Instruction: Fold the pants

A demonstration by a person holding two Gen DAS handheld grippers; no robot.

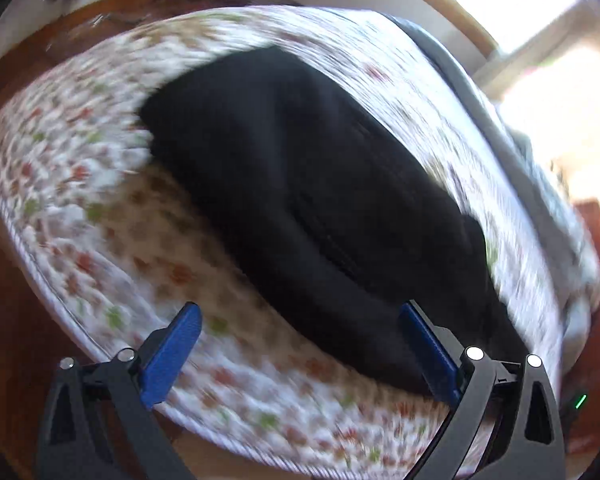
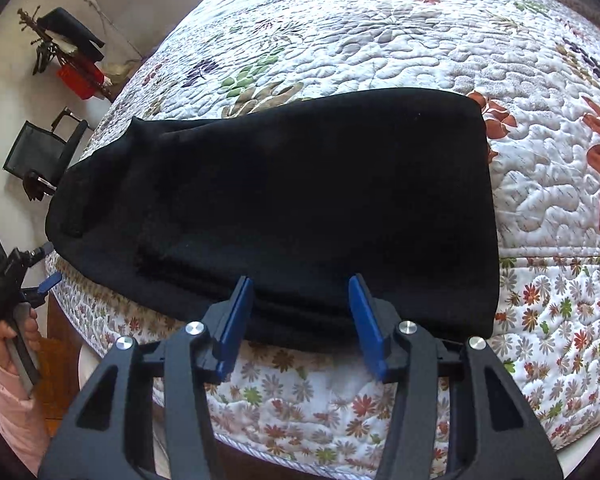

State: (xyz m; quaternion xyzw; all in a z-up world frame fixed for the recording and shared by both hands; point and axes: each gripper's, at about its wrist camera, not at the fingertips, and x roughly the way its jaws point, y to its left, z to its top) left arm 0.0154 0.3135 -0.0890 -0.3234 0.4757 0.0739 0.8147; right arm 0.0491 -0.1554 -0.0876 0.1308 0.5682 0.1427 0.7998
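The right gripper (image 2: 302, 320) hangs with its blue pads (image 2: 236, 322) spread apart and empty, poised at the near edge of the black pants (image 2: 292, 204), which lie folded into a long, layered strip across the front of a bed. The pants rest on a floral quilt (image 2: 380, 44), their near edge following the side of the mattress. Off to the left, a hand (image 2: 14, 330) in a pink sleeve holds the left gripper (image 1: 300, 350) just off the bed corner; its own blurred view shows its pads set wide with nothing between them, beside one end of the pants (image 1: 308, 184). Beyond the bed, a black chair (image 2: 40, 152) and a red item (image 2: 80, 76) stand against a pale wall.
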